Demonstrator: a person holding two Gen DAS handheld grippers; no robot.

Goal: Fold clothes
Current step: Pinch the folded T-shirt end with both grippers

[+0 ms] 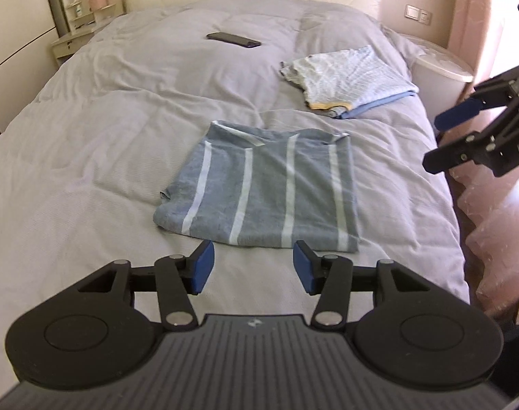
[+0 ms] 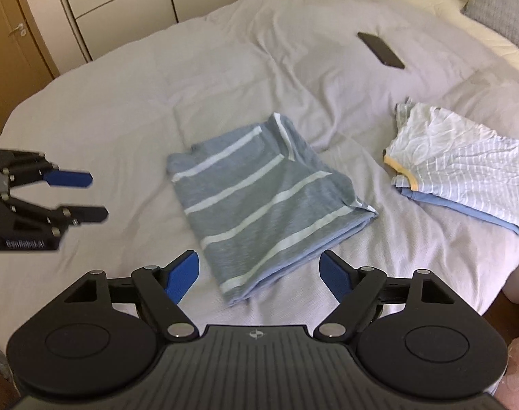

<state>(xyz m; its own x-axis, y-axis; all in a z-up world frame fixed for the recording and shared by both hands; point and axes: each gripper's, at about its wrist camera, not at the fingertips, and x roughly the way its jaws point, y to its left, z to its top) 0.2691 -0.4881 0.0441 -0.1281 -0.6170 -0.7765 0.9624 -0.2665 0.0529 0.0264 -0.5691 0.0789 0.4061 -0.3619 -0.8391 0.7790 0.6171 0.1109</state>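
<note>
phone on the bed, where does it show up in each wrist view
Left wrist view: the phone lies upper centre, beyond the striped grey shirt.
Right wrist view: the phone lies upper right, beyond the folded pile.
Shared landmark: the striped grey shirt, mid-bed in both.

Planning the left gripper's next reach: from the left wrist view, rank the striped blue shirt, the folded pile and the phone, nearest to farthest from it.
1. Striped blue shirt, just ahead of the open left gripper.
2. Folded pile, farther up, on the right.
3. Phone, farthest, mid-bed toward the pillow.
</note>
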